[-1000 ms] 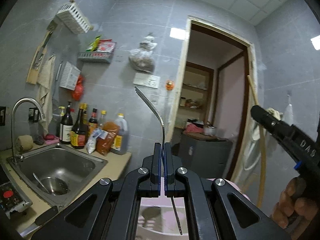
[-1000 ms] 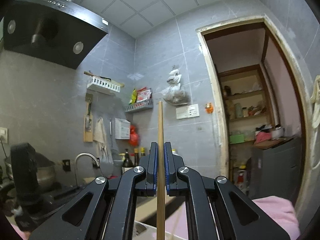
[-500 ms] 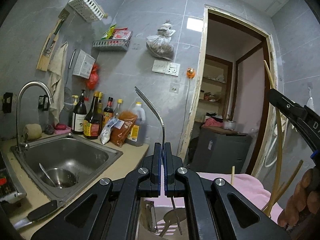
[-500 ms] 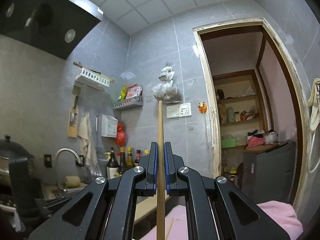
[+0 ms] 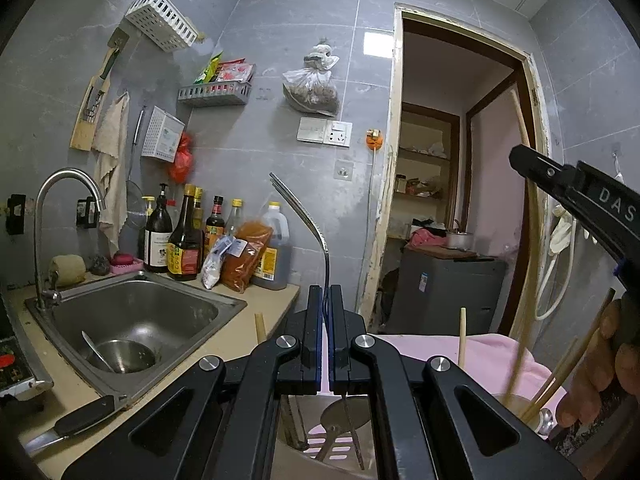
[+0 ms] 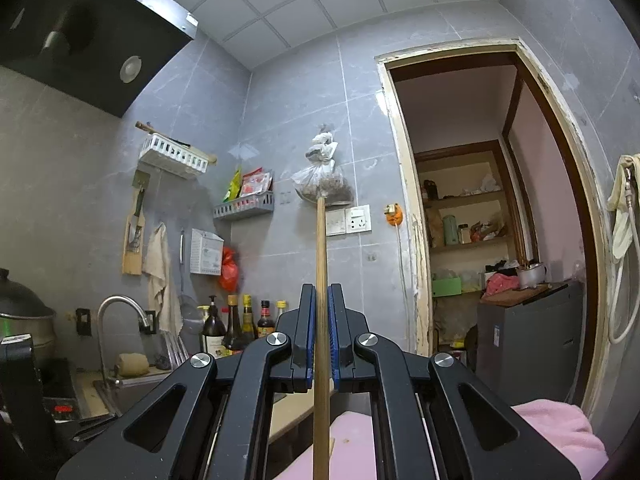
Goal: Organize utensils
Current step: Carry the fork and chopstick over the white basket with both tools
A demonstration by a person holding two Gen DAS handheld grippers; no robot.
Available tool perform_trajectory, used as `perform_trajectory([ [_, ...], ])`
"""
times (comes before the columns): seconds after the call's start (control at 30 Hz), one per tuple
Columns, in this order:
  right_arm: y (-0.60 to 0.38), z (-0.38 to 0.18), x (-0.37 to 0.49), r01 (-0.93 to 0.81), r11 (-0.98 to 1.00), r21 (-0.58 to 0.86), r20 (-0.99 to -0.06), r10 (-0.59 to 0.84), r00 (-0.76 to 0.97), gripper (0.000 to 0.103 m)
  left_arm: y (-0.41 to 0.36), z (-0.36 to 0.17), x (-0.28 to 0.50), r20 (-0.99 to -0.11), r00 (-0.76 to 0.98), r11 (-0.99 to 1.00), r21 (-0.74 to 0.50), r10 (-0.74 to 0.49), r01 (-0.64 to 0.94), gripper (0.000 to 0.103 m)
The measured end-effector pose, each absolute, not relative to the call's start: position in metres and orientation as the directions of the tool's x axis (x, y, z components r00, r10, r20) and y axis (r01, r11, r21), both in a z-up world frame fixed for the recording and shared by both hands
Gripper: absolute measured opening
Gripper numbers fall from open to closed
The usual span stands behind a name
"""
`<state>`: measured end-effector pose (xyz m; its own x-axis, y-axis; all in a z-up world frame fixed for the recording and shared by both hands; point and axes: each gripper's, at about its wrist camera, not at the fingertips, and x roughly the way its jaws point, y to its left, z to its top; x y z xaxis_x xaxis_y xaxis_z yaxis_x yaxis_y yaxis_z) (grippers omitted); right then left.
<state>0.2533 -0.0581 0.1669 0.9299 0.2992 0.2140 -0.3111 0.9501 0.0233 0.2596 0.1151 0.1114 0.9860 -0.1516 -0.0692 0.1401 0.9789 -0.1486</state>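
Between the left tongs, clamped shut, a curved metal utensil rises above a slotted holder; the right tongs pinch a wooden chopstick upright. Both grips sit low on long shafts, so either piece could pivot and miss its container on lowering.

A stainless steel sink sits at eight o'clock, dark glass sauce bottles behind it, a grey cabinet at three o'clock.
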Motion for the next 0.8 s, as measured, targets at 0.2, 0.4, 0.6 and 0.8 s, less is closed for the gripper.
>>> perform_trajectory([
  [0.2,-0.055,0.164,0.255,-0.301,0.954,-0.004,0.183,0.297,0.937,0.004,0.113,0.108,0.26,-0.081,0.984,0.979,-0.142,-0.161,0.148,0.0],
  [0.4,-0.062,0.157,0.255,-0.305,0.952,0.004,0.143,0.301,0.943,0.004,0.111,0.106,0.262,-0.107,0.976,0.974,-0.147,-0.189,0.172,0.001],
  [0.6,-0.067,0.15,0.254,-0.317,0.948,0.013,0.086,0.315,0.945,0.005,0.108,0.099,0.26,-0.149,0.962,0.965,-0.167,-0.229,0.204,0.001],
  [0.8,-0.073,0.151,0.246,-0.33,0.944,0.012,0.079,0.328,0.941,0.006,0.111,0.104,0.256,-0.154,0.958,0.958,-0.193,-0.243,0.213,0.007],
])
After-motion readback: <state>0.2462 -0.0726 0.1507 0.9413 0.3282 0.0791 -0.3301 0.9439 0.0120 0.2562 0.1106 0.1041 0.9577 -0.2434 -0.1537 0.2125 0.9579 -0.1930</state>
